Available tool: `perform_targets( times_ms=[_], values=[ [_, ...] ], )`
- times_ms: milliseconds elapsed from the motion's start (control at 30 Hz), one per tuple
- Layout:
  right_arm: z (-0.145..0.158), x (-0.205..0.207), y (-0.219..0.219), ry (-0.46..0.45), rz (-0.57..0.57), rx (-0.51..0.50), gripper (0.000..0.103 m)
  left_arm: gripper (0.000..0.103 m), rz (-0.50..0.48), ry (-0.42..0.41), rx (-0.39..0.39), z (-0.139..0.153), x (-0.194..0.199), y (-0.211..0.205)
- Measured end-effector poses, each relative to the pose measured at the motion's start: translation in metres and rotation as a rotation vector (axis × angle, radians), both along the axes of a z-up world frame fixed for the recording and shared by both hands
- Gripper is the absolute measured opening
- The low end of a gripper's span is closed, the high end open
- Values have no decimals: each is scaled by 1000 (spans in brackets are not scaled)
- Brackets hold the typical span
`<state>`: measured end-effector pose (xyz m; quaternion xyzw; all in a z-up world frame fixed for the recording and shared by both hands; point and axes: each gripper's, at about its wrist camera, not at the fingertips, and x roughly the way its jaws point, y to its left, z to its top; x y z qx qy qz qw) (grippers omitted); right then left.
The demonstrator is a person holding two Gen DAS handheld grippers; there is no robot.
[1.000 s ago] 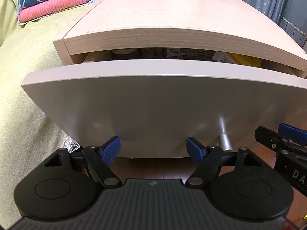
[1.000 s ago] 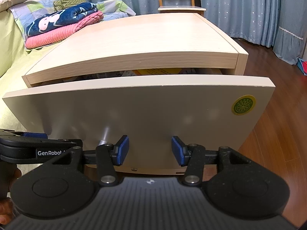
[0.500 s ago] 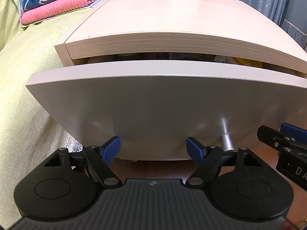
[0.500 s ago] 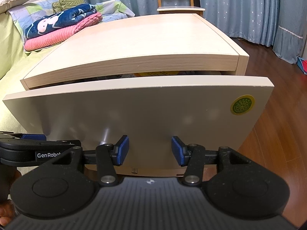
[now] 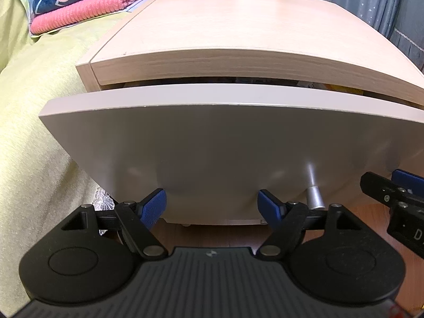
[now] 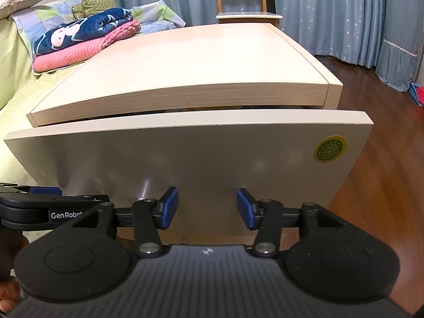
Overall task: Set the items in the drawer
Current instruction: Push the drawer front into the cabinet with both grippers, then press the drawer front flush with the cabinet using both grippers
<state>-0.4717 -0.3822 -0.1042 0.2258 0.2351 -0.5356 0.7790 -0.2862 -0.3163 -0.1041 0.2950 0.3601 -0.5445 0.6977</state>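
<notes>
We look from both wrist cameras low and close at the drawer front (image 5: 225, 143), the left view nearer its left end, the right view nearer its stickered right end (image 6: 330, 149).

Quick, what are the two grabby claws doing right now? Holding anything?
Left gripper: open, holding nothing, facing the drawer front.
Right gripper: open, holding nothing, facing the same drawer front.

"GenRobo…" in white on the left gripper (image 6: 167, 209) body, cut-off "D" on the right gripper (image 5: 405, 182), unreadable round green sticker (image 6: 328, 149) on the drawer front (image 6: 212, 159)
</notes>
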Motion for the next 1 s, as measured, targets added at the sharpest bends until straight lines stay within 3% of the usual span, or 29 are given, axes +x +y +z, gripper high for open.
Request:
perform_targets(
  times_ms=[1000],
  values=[
    [3, 0, -6, -5, -7, -8, 45, 77, 14, -3, -11, 1, -5, 2]
  ],
)
